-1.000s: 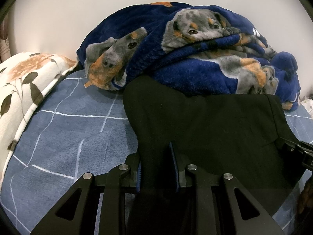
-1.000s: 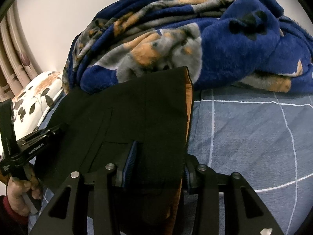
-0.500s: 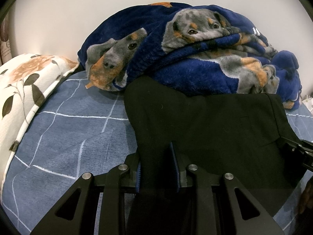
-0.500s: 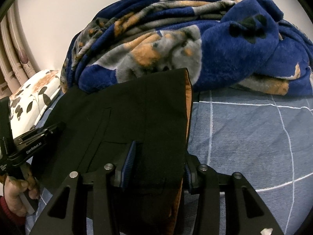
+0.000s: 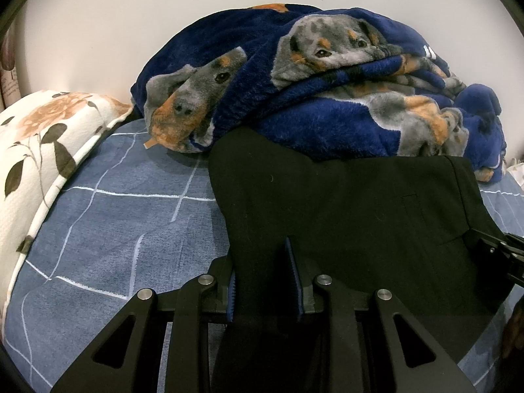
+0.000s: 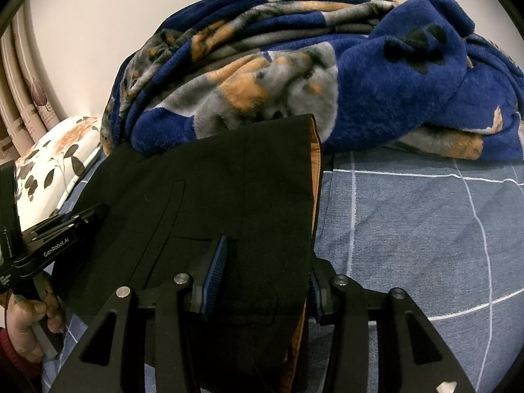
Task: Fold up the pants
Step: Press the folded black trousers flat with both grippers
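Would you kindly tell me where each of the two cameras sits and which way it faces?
Left wrist: sits on the left tongs, looking forward and down over the black pants toward the dog-print blanket.
Right wrist: sits on the right tongs, facing likewise; a hand holding the left tongs shows.
Shared: pants, blanket, floral pillow, blue checked bedsheet.

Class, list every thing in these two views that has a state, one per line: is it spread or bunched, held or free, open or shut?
Black fabric pants: spread flat on the bed, near edge gripped at two places.
Blue fleece dog-print blanket: bunched in a heap behind the pants.
Left tongs: shut on the pants.
Right tongs: shut on the pants.
White floral pillow: lying free, untouched.
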Available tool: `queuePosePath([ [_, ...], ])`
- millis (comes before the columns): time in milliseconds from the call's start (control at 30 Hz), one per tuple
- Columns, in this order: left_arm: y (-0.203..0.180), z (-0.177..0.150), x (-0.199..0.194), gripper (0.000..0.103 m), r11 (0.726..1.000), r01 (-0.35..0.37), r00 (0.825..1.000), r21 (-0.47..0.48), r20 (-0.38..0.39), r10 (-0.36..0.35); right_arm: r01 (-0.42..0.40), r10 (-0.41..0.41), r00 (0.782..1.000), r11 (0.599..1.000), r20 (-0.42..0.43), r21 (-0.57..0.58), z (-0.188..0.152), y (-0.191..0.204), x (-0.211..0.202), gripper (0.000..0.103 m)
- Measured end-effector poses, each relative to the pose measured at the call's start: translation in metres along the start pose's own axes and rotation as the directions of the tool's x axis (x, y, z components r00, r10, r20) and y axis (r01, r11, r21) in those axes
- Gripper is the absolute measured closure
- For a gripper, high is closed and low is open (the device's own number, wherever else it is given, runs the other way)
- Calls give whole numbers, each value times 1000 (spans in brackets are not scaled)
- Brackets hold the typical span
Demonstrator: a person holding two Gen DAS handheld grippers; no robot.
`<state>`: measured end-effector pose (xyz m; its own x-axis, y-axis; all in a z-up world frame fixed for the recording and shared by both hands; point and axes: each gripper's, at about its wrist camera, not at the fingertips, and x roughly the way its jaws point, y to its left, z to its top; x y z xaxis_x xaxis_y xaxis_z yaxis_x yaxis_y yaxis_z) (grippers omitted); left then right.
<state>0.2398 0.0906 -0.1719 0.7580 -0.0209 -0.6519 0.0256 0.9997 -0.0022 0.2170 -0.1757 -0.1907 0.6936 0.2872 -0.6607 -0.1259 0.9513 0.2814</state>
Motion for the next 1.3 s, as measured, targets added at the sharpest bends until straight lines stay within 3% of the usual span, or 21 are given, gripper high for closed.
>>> queuePosePath([
  [1300, 3, 1, -1, 73, 1000, -11, 1000, 7, 2, 11, -2, 2, 1000, 1000, -2, -4, 1, 1, 1, 62],
])
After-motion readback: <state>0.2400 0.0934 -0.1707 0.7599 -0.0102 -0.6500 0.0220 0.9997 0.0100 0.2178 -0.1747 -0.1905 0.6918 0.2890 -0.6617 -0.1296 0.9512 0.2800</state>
